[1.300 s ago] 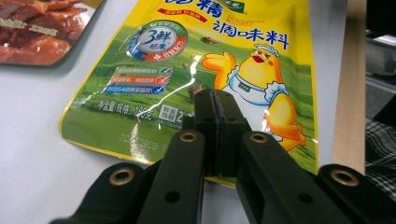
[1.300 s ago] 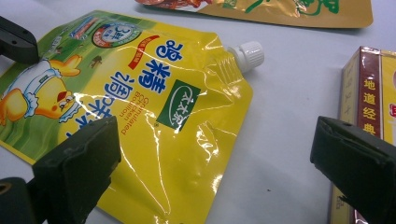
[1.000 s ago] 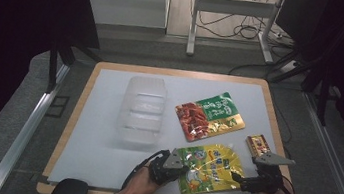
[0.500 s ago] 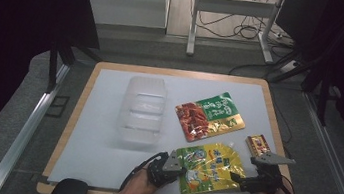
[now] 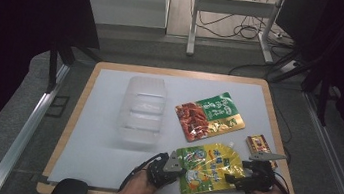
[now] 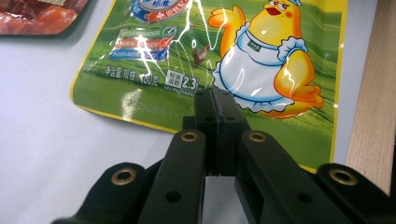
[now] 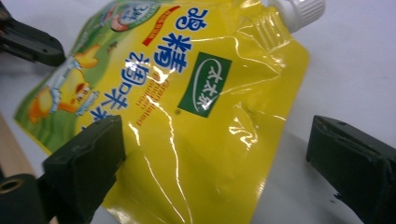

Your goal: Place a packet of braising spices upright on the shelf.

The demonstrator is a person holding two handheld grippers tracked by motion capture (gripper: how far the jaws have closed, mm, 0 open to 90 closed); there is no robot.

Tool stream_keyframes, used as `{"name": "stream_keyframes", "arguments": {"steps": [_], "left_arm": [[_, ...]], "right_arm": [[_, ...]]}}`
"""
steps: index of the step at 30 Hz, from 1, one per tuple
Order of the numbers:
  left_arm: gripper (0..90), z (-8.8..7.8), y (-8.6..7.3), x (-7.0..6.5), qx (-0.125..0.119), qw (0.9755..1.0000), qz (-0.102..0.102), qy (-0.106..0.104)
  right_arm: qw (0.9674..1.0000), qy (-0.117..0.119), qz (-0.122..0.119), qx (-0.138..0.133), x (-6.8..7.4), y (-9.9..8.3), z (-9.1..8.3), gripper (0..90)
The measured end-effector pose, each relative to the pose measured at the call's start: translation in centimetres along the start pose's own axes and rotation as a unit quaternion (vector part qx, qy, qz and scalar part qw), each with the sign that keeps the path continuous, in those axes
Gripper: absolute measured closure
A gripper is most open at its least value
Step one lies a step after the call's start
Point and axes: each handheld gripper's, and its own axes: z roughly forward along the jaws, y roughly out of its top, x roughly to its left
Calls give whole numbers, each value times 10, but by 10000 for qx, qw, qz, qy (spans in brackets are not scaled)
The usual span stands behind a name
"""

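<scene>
White mat on a wood-edged bench (image 5: 113, 71), dark room, cables on the floor behind. Three food pouches, one clear tray (image 5: 142, 110). Left hand-held gripper (image 5: 177, 165) pinches the yellow-green spout pouch (image 5: 208, 166) at the near edge; right hand-held gripper (image 5: 231, 178) gapes wide around its other end, closing slightly.

A clear plastic container (image 5: 142, 110) sits on the white mat (image 5: 94, 137), with a red and green food packet (image 5: 209, 116) beside it and a small brown packet (image 5: 258, 144) near the table's wooden edge (image 5: 277, 126).

Yellow-green pouch (image 5: 208, 168), cartoon chick print, white cap; red-green pouch (image 5: 209, 116); black fingers (image 7: 88, 158).
</scene>
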Motion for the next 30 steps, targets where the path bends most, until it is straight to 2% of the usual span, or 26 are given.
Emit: {"name": "stream_keyframes", "arguments": {"steps": [2,7,10,13,15,17,18,19,21,23,24,27,30], "left_arm": [[900,0,0,0,-6,10000,-11,-8],[900,0,0,0,-11,10000,8,-3],[900,0,-1,0,-26,10000,-24,-9],[900,-1,-1,2,-20,10000,-45,-49],[900,-1,-1,2,-22,10000,-58,-63],[898,-1,-2,3,-110,9998,-141,-100],[884,-2,-1,4,-67,9999,-130,-37],[840,-3,-1,4,-64,9999,-130,-20],[790,-4,-1,6,-68,9999,-143,28],[738,-5,0,5,-32,9999,-136,96],[707,-7,0,5,24,9999,-76,104],[606,-14,1,5,35,9999,-91,83],[527,-22,-1,4,59,9997,-1,216]], "right_arm": [[9999,127,60,57,-1,1,3,61],[9996,231,-127,125,4,4,9,44],[9984,534,-39,195,6,7,12,51],[9980,608,-18,181,10,12,12,67],[9975,682,108,126,11,15,12,82],[9986,506,131,53,13,19,7,191],[9991,412,107,8,13,20,5,239],[9995,299,86,-60,13,22,1,348],[9995,245,67,-191,12,24,-4,451],[9992,165,-106,-350,14,26,-8,523],[9991,91,-158,-374,16,27,-9,556],[9985,-84,-308,-448,20,31,-12,683],[9986,-57,-204,-493,22,34,-15,798]]}}
